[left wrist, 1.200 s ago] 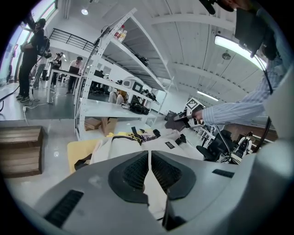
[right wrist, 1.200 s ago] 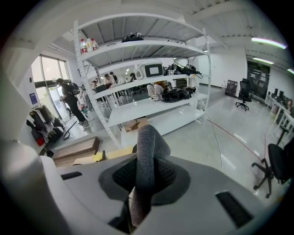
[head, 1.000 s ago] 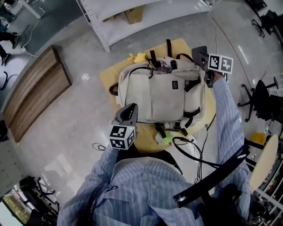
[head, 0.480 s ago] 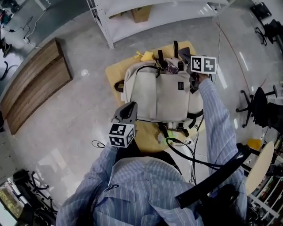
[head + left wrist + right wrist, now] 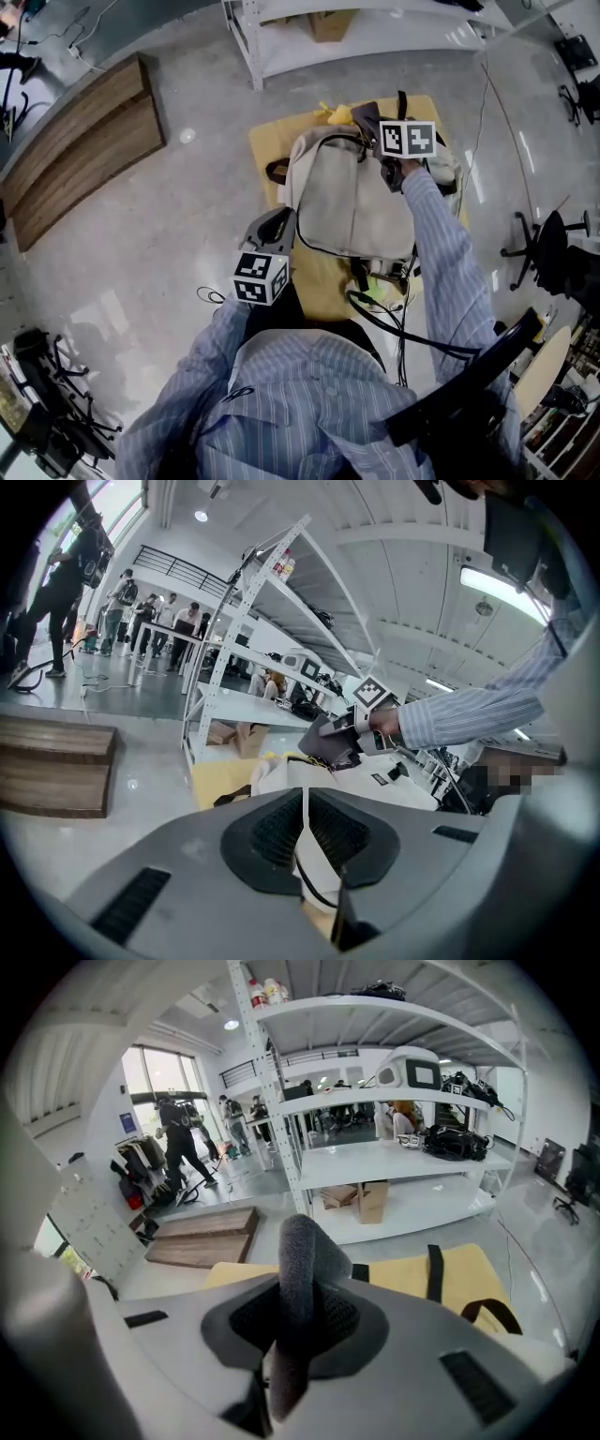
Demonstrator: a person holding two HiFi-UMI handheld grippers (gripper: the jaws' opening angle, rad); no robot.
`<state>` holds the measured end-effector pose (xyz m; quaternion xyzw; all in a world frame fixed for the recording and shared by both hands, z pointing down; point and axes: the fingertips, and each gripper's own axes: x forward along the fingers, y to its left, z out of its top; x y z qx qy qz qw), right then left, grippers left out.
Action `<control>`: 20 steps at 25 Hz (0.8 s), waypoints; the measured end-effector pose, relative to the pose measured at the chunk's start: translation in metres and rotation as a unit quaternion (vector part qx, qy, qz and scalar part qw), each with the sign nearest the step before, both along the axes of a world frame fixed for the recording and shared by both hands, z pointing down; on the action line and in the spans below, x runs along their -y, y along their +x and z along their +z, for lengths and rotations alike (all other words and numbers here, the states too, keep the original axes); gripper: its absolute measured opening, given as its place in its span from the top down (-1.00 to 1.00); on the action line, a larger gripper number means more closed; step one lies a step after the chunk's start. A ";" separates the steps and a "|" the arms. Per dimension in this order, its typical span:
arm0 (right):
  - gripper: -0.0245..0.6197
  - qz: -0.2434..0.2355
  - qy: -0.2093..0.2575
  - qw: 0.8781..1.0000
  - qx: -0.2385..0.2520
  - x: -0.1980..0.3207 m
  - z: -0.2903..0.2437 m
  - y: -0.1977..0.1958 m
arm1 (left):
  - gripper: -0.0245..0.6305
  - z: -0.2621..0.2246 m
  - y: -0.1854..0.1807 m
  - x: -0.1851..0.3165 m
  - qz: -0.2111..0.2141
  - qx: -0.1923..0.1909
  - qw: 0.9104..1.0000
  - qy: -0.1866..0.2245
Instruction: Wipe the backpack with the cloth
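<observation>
1. At 12 o'clock in the head view, a white shelving unit [image 5: 375,23] stands on the pale floor, with a cardboard box [image 5: 330,23] on its lowest shelf.
2. At 10 o'clock, well apart from the work, lies a low wooden platform [image 5: 84,141].
3. At the centre lies a yellow pad [image 5: 270,145], with the task's thing on it.
4. The beige backpack [image 5: 352,202] rests on that pad and covers most of it. Black straps trail off its 12 and 6 o'clock ends.
5. The left gripper [image 5: 278,223] meets the backpack's 8 o'clock edge. Its jaws are pressed almost together on a thin pale sliver, which seems to be the backpack's fabric.
6. The right gripper [image 5: 298,1326] sits at the backpack's 1 o'clock corner, held out on a striped sleeve [image 5: 441,253]. Its jaws pinch the cloth.
7. The dark grey cloth [image 5: 302,1251] rises from between the pads as a folded loop, at the top of the backpack.
8. At the backpack's 6 o'clock end, a small yellow-green thing [image 5: 380,286] lies beside a black cable [image 5: 394,323].
</observation>
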<state>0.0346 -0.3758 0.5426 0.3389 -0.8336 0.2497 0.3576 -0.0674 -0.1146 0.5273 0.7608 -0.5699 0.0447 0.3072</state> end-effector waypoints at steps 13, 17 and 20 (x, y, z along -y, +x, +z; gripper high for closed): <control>0.76 -0.100 -0.020 0.994 0.028 -0.048 0.009 -0.117 | 0.86 0.008 -0.058 -0.029 -0.059 0.008 0.998 -0.012; 0.76 -0.123 -0.024 0.992 0.035 -0.059 0.006 -0.137 | 0.86 0.007 -0.062 -0.035 -0.069 0.008 0.998 -0.010; 0.76 -0.132 -0.018 0.990 0.034 -0.060 0.003 -0.146 | 0.86 0.006 -0.064 -0.040 -0.076 0.007 0.997 -0.011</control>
